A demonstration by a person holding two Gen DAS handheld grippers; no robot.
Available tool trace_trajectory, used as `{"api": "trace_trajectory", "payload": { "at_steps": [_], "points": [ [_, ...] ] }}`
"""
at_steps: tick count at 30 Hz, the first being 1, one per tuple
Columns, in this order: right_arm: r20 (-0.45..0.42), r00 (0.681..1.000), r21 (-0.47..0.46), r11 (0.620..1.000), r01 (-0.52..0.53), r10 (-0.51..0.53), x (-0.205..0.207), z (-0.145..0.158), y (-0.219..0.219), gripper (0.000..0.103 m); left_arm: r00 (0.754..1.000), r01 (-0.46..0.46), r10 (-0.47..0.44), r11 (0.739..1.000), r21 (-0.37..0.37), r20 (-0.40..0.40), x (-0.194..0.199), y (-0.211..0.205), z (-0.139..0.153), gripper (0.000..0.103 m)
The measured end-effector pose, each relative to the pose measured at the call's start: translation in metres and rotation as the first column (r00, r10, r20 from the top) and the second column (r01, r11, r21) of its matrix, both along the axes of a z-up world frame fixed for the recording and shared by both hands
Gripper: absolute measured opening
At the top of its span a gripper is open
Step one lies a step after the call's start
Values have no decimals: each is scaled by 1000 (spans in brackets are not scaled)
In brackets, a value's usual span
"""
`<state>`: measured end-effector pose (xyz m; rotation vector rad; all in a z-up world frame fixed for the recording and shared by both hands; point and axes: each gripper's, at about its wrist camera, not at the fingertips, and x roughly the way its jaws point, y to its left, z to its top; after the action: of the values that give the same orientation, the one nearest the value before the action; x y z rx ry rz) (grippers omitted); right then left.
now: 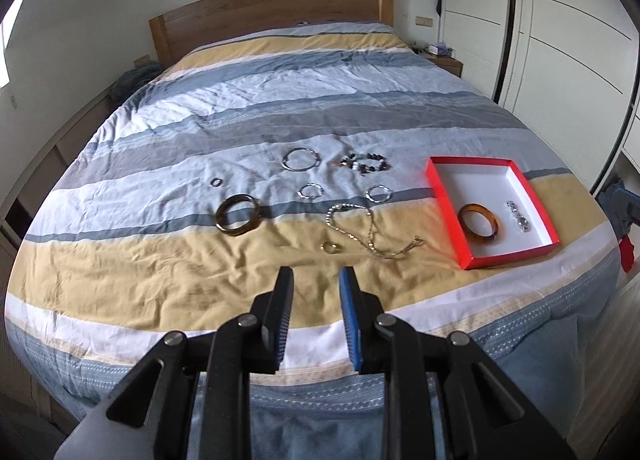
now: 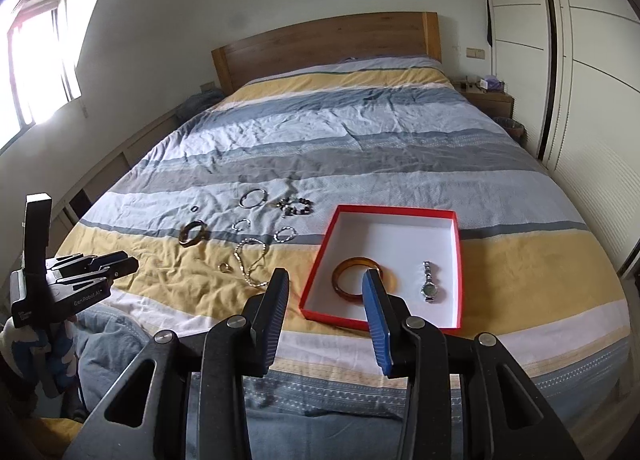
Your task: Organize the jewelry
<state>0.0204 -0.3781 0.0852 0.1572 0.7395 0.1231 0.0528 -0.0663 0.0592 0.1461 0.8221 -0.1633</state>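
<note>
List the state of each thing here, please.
red box: open, no lid
amber bangle: inside box, flat
watch: inside box
dark bangle: on bed, outside box
chain: on bed, loose
left hand-held gripper: open, empty
right hand-held gripper: open, empty

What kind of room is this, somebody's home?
Most likely a home bedroom: a large bed with a wooden headboard, a bedside table and tall white wardrobe doors beside it.
</note>
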Motion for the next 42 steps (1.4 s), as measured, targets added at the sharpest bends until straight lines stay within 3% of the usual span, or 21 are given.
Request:
{"api": "trace_trajectory", "payload": {
  "at_steps": [10, 20, 21, 23, 34, 42],
  "points": [
    [71, 995, -1, 998, -65, 65, -37, 33, 58, 44, 987, -92, 99, 994, -62, 125, -51, 62, 30, 22],
    [124, 986, -8, 994, -108, 108, -80, 49, 106, 49, 972, -138, 157, 984, -114, 178, -91, 96, 52, 23],
    [129, 985, -11, 994, -111, 111, -83, 51, 110, 50, 970, -143, 163, 983, -117, 182, -94, 100, 54, 27],
    [142, 983, -12, 993, -114, 114, -90, 54, 114, 50, 965, -156, 179, 980, -125, 192, -101, 105, 58, 33],
    [200, 973, 2, 993, -118, 115, -111, 65, 117, 54, 948, -202, 226, 971, -126, 225, -120, 118, 63, 33],
    [186, 977, 16, 994, -112, 108, -99, 51, 115, 56, 942, -233, 254, 966, -115, 221, -114, 124, 56, 33]
  ]
}}
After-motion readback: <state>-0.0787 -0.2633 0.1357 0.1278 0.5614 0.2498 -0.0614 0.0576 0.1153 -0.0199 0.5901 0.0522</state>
